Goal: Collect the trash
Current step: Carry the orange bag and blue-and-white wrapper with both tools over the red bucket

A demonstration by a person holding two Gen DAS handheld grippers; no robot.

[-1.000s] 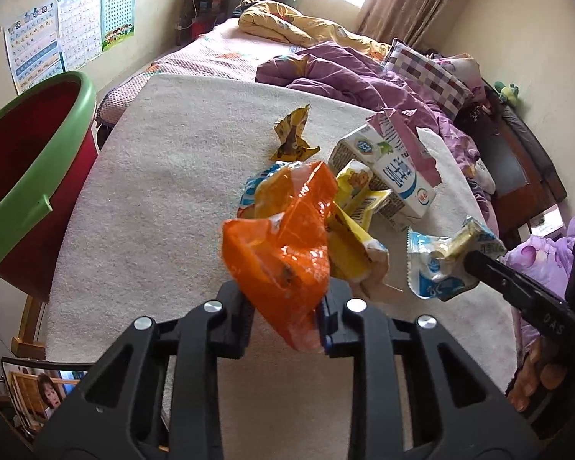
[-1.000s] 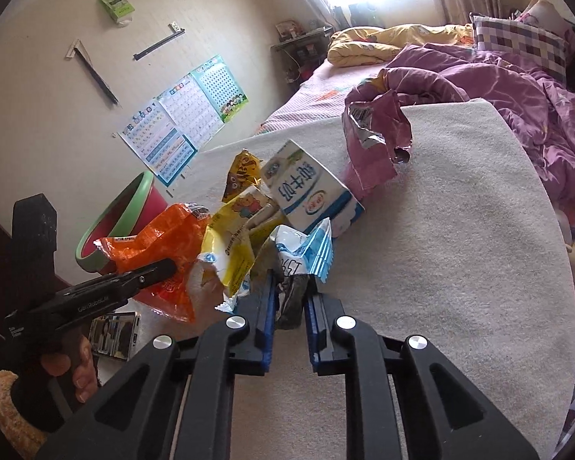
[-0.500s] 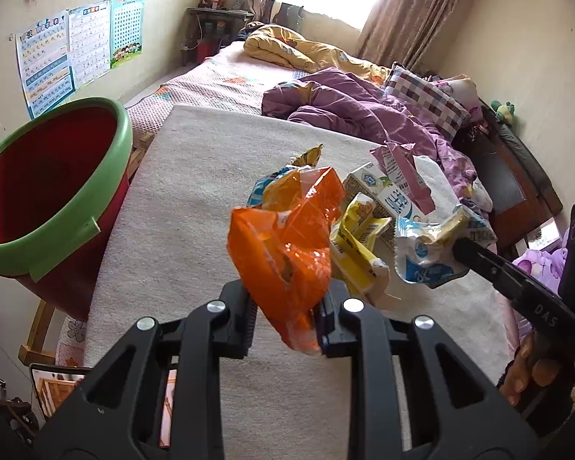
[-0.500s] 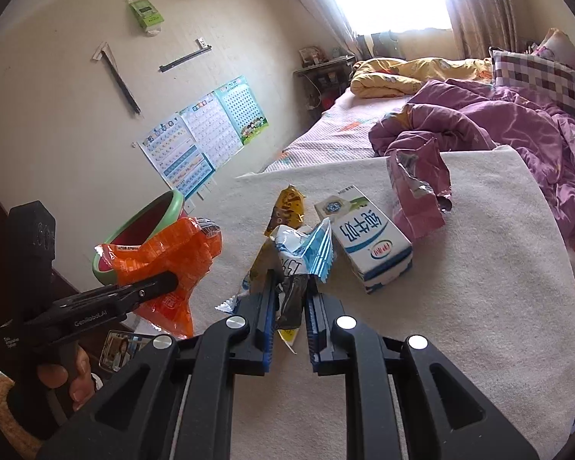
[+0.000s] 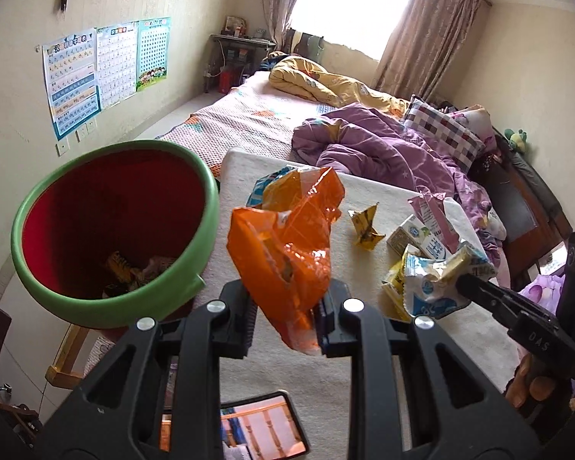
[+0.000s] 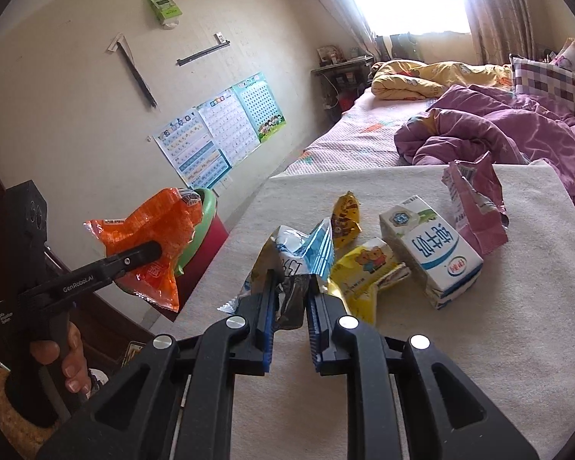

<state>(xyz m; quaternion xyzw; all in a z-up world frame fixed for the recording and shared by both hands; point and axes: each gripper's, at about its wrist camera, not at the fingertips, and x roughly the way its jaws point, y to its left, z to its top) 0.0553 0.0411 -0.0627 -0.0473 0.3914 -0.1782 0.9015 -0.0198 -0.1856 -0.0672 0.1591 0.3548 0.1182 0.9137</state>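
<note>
My left gripper (image 5: 285, 316) is shut on an orange snack bag (image 5: 287, 245) and holds it in the air beside the red bin with a green rim (image 5: 107, 230), which holds some wrappers. The bag also shows in the right wrist view (image 6: 153, 241). My right gripper (image 6: 291, 306) is shut on a white and blue wrapper (image 6: 295, 257), seen also in the left wrist view (image 5: 437, 283). On the beige table (image 6: 460, 345) lie a milk carton (image 6: 429, 253), a yellow wrapper (image 6: 364, 272), a small yellow packet (image 6: 347, 218) and a pink bag (image 6: 475, 207).
The bin stands off the table's left edge. A bed with a purple quilt (image 5: 375, 145) lies behind the table. A phone (image 5: 260, 433) lies near the table's front edge. Posters (image 5: 107, 69) hang on the left wall.
Both grippers have risen and drawn back with their wrappers. The left gripper has swung left toward the bin, whose inside now shows.
</note>
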